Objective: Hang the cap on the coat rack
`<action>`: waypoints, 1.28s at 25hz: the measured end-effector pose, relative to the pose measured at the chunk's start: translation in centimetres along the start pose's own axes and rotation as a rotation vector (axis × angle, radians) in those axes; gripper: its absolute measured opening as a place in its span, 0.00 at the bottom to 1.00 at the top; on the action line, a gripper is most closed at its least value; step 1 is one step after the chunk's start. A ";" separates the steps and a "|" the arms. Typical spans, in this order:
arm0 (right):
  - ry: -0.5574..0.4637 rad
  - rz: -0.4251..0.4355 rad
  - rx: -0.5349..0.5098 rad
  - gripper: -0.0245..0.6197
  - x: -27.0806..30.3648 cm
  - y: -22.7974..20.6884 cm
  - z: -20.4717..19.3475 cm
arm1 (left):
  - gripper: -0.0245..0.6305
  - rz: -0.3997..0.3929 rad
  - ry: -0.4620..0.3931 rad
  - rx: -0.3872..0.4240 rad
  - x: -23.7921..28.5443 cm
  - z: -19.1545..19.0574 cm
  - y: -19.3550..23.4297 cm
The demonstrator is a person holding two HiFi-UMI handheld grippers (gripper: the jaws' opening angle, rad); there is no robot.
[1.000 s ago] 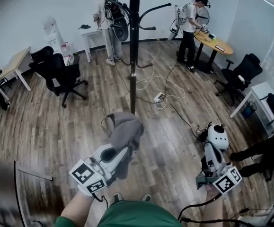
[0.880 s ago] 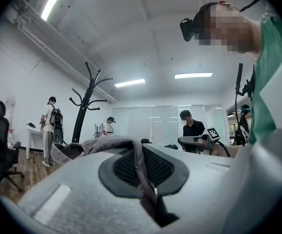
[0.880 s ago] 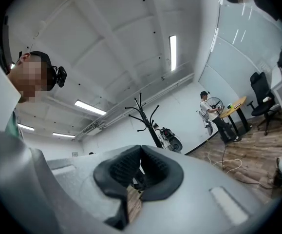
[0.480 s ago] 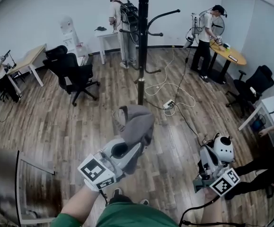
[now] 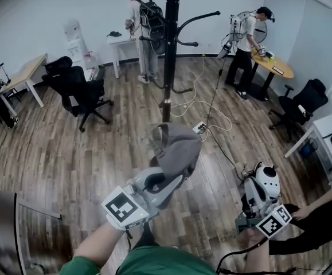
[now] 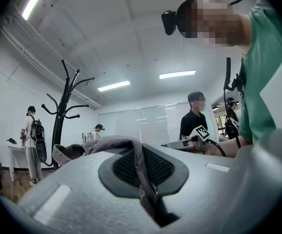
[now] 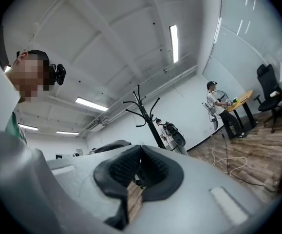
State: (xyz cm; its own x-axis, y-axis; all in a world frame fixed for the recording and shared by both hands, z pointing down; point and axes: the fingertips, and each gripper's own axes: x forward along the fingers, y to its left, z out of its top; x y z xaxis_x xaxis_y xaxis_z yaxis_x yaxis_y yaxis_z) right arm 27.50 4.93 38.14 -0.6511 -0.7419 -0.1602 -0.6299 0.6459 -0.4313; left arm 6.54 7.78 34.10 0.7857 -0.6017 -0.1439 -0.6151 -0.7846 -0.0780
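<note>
Close to the body, left gripper [image 5: 167, 181] is clamped on a fold of the grey cap [image 5: 177, 146]; cloth looks soft, light and droopy, best held by the rim. Right gripper [image 5: 264, 175] has jaws together, empty. Beyond are the wood floor [image 5: 68, 148], loose cables [image 5: 194, 105] and, well ahead, the coat rack [image 5: 170, 50].

Ceiling lights [image 6: 178, 74], bright, fisheye edges
</note>
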 end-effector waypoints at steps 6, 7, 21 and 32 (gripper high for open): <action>-0.017 -0.082 -0.016 0.05 4.6 -1.6 0.6 | 0.07 -0.127 -0.015 0.088 2.6 0.2 4.7; -0.020 -0.098 -0.017 0.05 5.5 -1.9 0.7 | 0.07 -0.149 -0.013 0.108 3.0 0.3 5.6; -0.035 -0.269 -0.007 0.05 14.4 -4.0 -2.2 | 0.07 -0.364 -0.056 0.322 5.7 -0.4 14.4; 0.007 -0.301 0.054 0.05 18.2 -7.3 -3.2 | 0.07 -0.405 -0.114 0.413 12.2 3.3 19.8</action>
State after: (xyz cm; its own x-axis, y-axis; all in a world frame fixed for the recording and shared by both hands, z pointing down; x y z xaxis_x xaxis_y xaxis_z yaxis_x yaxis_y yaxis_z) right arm 18.88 -12.74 41.23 -0.4414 -0.8972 -0.0115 -0.7719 0.3862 -0.5049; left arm 3.69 -14.61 27.52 0.9654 -0.2284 -0.1258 -0.2601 -0.8112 -0.5237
